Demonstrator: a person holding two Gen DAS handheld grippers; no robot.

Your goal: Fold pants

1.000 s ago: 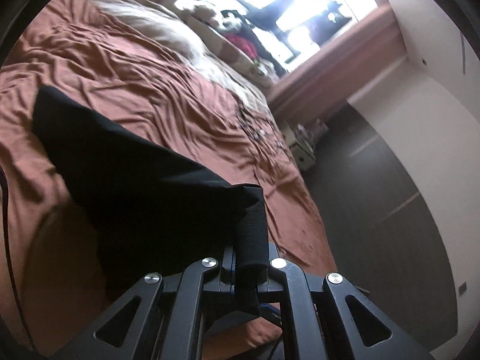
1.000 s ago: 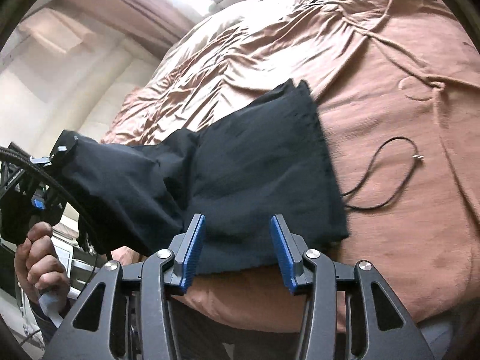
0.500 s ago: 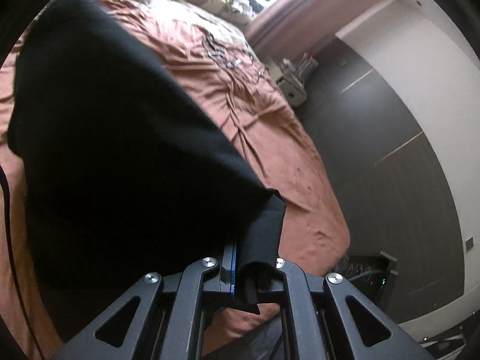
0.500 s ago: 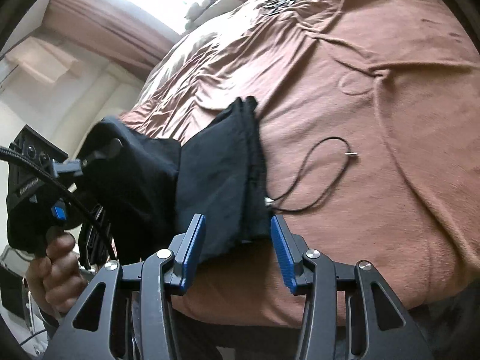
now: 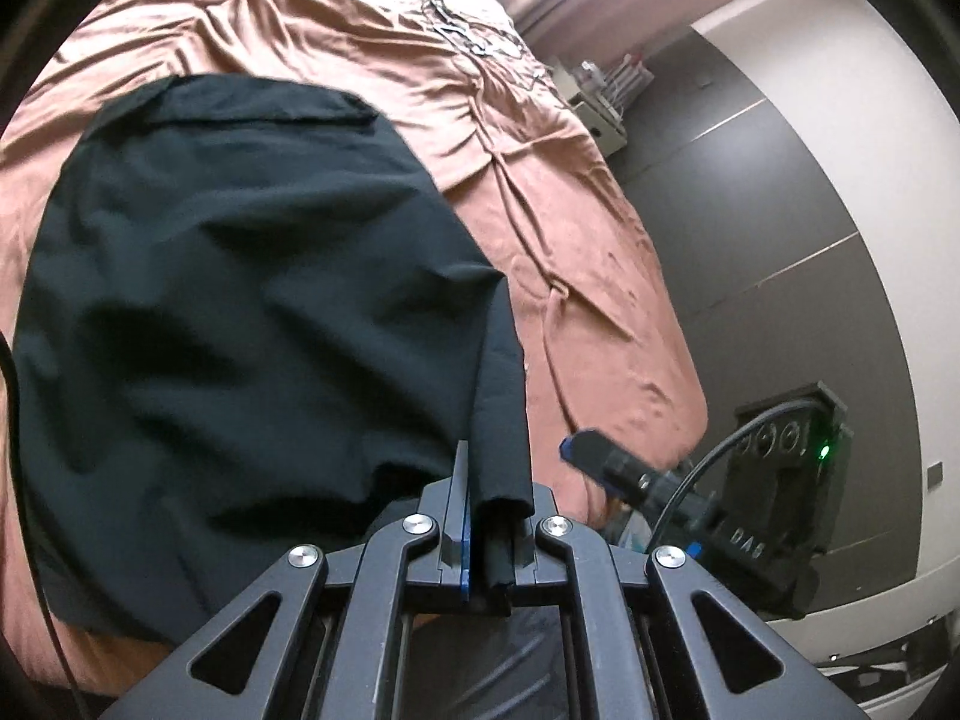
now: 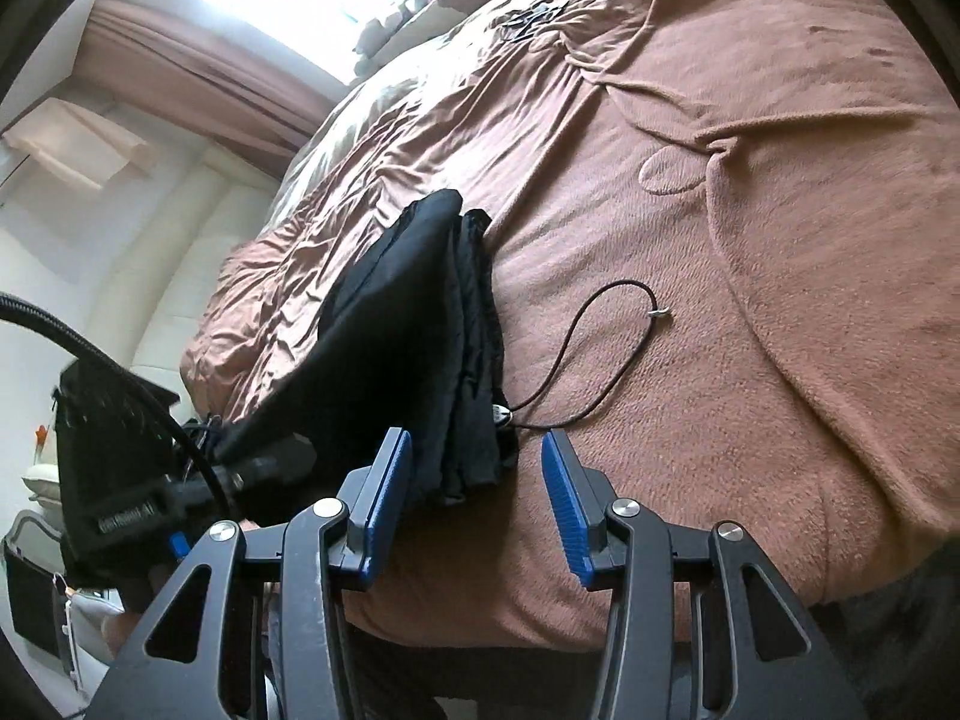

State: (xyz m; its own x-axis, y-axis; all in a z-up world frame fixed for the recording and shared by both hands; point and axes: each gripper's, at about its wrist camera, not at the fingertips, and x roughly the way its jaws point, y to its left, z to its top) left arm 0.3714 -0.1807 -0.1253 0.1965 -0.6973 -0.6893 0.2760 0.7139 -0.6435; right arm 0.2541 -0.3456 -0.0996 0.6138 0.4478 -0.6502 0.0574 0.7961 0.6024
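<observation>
1. Black pants [image 5: 240, 312] spread over the brown bed cover [image 5: 540, 180], filling the left and centre of the left wrist view; in the right wrist view seen edge-on as a stack of several layers, centre left of frame.
2. Left gripper [image 5: 489, 516] clamped tight on a bunched corner of the cloth at bottom centre, pads nearly together with only fabric between.
3. Right gripper [image 6: 477, 504] parted to a middling gap, blue pads empty, poised just above the near end of the stack at lower centre; touching or not, cannot tell.
4. Judged well along: folded over at least once, layers lying roughly edge to edge, top flap draped down from the held corner at a slant rather than lying flat.
5. Left to do, by the look of it: lay the held corner down, let go, smooth the top layer, square up the near edges, perhaps one more fold.
6. Thin black cord [image 6: 576, 354] looping out of the stack onto the cover at centre right, still loose and not tucked in.
</observation>
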